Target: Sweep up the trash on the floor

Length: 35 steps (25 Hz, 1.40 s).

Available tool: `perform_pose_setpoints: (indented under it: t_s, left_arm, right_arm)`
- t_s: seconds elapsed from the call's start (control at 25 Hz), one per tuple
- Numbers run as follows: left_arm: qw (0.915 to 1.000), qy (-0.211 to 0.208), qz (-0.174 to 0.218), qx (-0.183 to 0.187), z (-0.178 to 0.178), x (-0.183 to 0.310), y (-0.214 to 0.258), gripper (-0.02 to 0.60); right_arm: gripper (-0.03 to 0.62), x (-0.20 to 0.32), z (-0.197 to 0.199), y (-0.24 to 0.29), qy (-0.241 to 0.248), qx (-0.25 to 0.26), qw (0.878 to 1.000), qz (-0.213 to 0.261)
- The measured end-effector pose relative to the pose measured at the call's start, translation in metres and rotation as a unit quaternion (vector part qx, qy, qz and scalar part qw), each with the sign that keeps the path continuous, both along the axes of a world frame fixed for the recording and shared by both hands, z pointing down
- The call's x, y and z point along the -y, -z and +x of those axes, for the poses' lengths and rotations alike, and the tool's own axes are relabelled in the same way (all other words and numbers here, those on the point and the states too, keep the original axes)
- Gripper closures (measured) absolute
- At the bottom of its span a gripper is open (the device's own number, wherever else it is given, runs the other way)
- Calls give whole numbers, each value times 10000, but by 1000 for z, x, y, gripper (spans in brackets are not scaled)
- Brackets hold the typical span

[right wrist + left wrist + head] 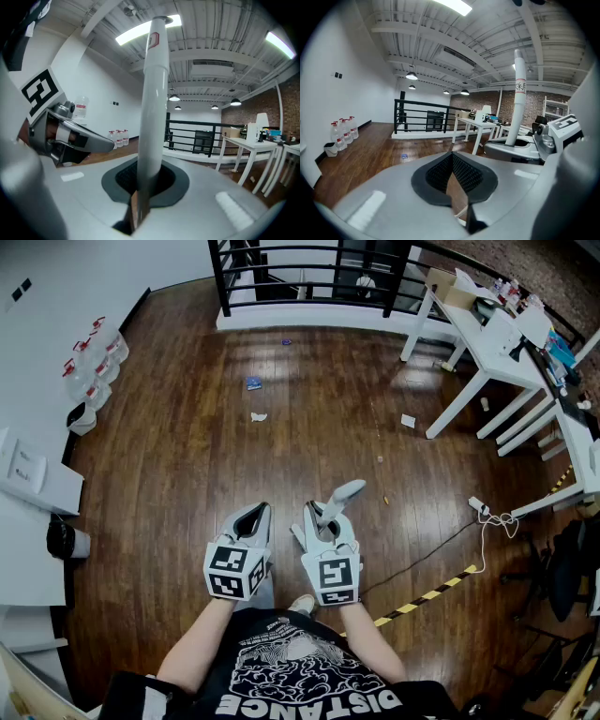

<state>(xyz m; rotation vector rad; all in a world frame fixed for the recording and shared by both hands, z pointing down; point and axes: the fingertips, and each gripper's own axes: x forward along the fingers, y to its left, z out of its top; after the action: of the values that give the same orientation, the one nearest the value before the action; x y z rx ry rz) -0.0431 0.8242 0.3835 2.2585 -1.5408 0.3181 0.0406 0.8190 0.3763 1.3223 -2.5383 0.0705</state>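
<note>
- The right gripper [144, 183] is closed on a white handle [153, 89], which is clamped between the jaws and stands upright out of them.
- In the head view the same right gripper [322, 514] is held just in front of the person's body, and the top of the white handle [344, 491] is seen leaning away to the right.
- What is at the lower end of the handle cannot be made out.
- The left gripper [452, 155] is held with its jaw tips together and nothing between them; only a thin wedge of floor is seen behind the tips.
- The left gripper [254, 515] is kept just beside the right one, not touching it.
- The trash is scattered on the wooden floor [187, 474], well ahead of both grippers: a white crumpled scrap [259, 416], a blue scrap [253, 382] beyond it, and a white square scrap [408, 421] further right, near the leg of a white desk [480, 337].
- A few small crumbs [385, 499] are seen nearer the right gripper.
- A black railing [309, 268] is set along the far edge of the floor.
- Water bottles [92, 367] are lined up against the left wall.
- A white cable [487, 514] lies on the floor to the right.
</note>
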Motion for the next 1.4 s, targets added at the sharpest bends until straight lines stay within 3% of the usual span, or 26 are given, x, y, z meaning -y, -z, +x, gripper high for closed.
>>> perform_pose_setpoints:
  t_s: [0.4,0.84,1.12,1.4]
  left_arm:
    - [9995,157,-146,-223,-65,95,-15,577]
    - [9992,-61,-139,-372,-142,204,-6,577]
    - [9990,-188,-35,-398,-183,255,-1,577]
    - [9995,49,-59,-296,-224,287,-4,577]
  right_arm:
    - [582,88,-42,-16,-73,-228,9991,-344]
    - [582,197,-108,-11,-342,-583,9965,-497]
    - [582,268,-145,-4,-570,-355,9962,-559]
    - [582,316,-184,4,-397,-156,9981,-444]
